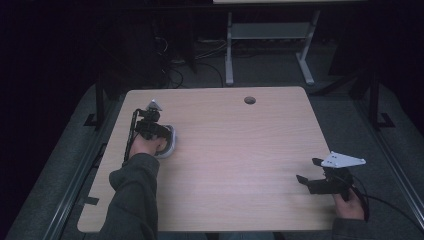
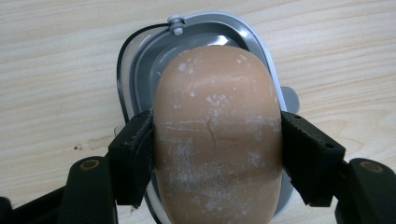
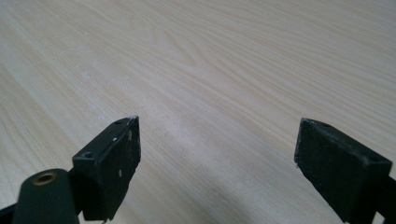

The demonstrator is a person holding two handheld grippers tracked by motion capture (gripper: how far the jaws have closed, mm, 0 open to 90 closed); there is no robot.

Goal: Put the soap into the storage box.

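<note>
Soap (image 2: 217,140), clamped across its width by your left gripper (image 2: 217,156) over its dish (image 2: 128,70), could have squirted free; your right gripper (image 3: 217,163) hung wide open, empty.

Your high view looks forward and down from above your side of the table (image 1: 235,150), taking in the whole top and the floor beyond. Your left gripper view looks down from close range at a bar of soap (image 2: 217,135) over its dish (image 2: 135,60). Your right gripper view skims low across bare tabletop. All three share the wooden top.
</note>
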